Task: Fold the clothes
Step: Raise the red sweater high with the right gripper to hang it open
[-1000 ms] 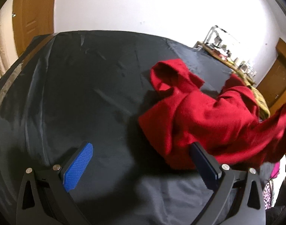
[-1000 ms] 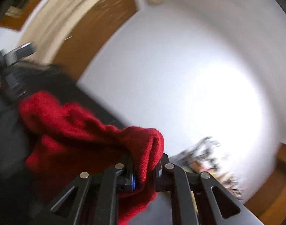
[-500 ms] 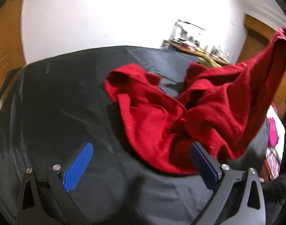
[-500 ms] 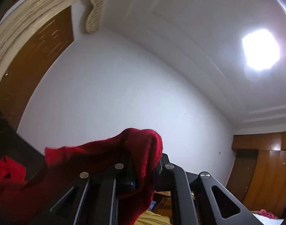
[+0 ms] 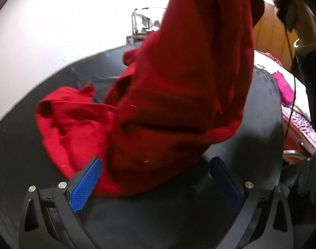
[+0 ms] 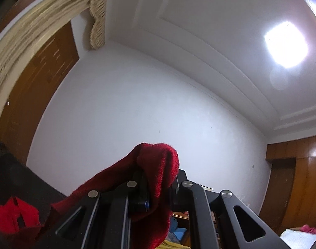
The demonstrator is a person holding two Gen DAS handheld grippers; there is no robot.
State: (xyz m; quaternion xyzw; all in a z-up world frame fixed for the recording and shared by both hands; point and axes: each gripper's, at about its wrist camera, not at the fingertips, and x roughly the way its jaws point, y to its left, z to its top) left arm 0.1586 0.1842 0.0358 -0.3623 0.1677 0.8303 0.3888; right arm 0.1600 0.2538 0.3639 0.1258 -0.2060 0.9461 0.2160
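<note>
Garment: red knit garment [image 5: 178,95], part lifted high, part bunched on the dark cloth-covered table [image 5: 158,217]; the lifted portion hangs toward 12–1 o'clock in the left wrist view, the heap lies at 9–10 o'clock.
Right gripper [image 6: 160,195]: jaws closed tight on a fold of the red knit, which bulges up above the fingers; the camera faces wall and ceiling, so the hold is well above the table.
Left gripper [image 5: 156,178]: jaws spread wide, nothing between the blue pads [image 5: 86,182]; the hanging hem sits just in front of and between them, apparently not touching.
Handling, as judged: soft, limp, fairly thick knit; light but it drapes and sags; fuzzy surface should grip well on the textured pads; not fragile, though the knit may stretch under its own hang.
Where to take hold: likely the lower hem or a free corner near 6 o'clock of the hanging part, to spread it flat. Which edge is hem or sleeve cannot be told.
Edges: table's right rim curves off at 3 o'clock; beyond it lie pink clothes [image 5: 284,87].
Open room: bare dark cloth at 6–8 o'clock.
Risk: the right-hand hold is on a bunched fold, so the garment may hang twisted.
</note>
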